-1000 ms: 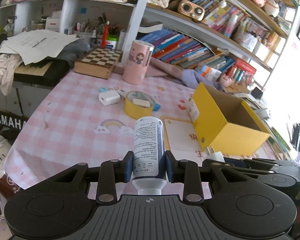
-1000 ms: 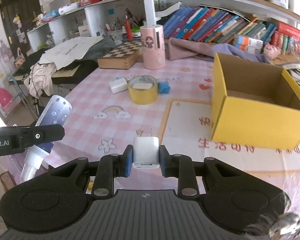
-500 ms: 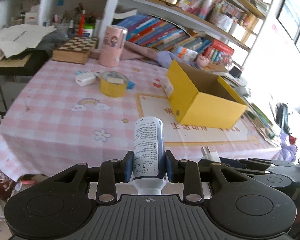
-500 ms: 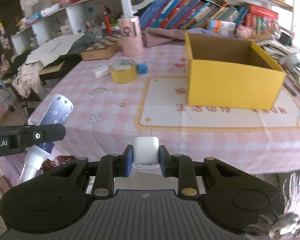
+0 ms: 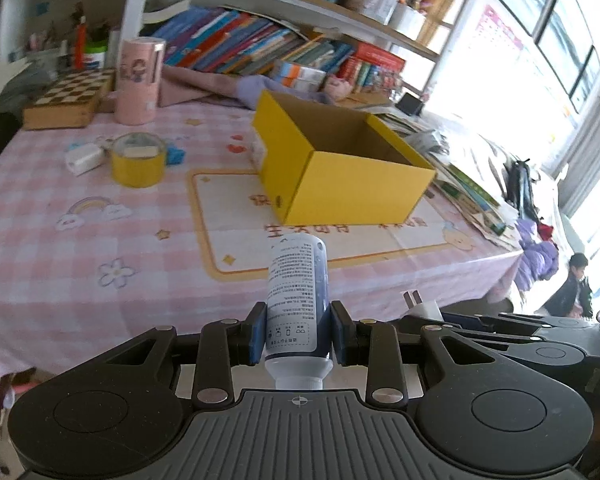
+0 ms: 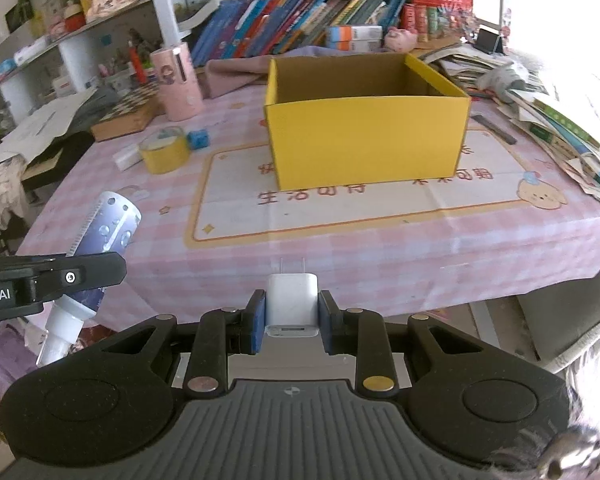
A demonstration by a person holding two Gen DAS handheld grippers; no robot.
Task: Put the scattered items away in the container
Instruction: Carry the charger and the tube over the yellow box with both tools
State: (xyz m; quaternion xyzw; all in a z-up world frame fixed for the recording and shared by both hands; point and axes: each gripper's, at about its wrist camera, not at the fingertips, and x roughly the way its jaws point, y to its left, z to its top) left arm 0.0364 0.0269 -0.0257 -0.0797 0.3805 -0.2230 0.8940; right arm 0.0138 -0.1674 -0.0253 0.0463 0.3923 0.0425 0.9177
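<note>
A pink checked tabletop (image 6: 340, 240) fills both wrist views, backed by shelves of books (image 6: 300, 20). On its printed mat stands the yellow box (image 6: 366, 136), open at the top, its brown interior showing nothing from these angles. Left of the box lies a wooden chessboard case (image 5: 70, 98), and just beside it a pink cylindrical canister (image 5: 138, 80) stands upright. Nearer the middle of the cloth sits a yellow tape roll (image 5: 138, 160), with a white adapter (image 5: 83, 158) touching its left side and a small blue cube (image 6: 199, 139) against its right.

The 2 grippers are held off the near edge of the tabletop, well apart from the box. The left gripper (image 5: 299, 330) has its jaws clamped on a white and blue bottle (image 5: 298, 300), gripped around the lower body with the cap end towards the camera and the base pointing at the tabletop; in the right wrist view the same bottle appears tilted at the left edge. The right gripper (image 6: 292, 322) has its jaws closed on a white charger plug (image 6: 292, 304), its 2 metal prongs pointing forward towards the box. The charger's prongs also show in the left wrist view, just right of the bottle.
</note>
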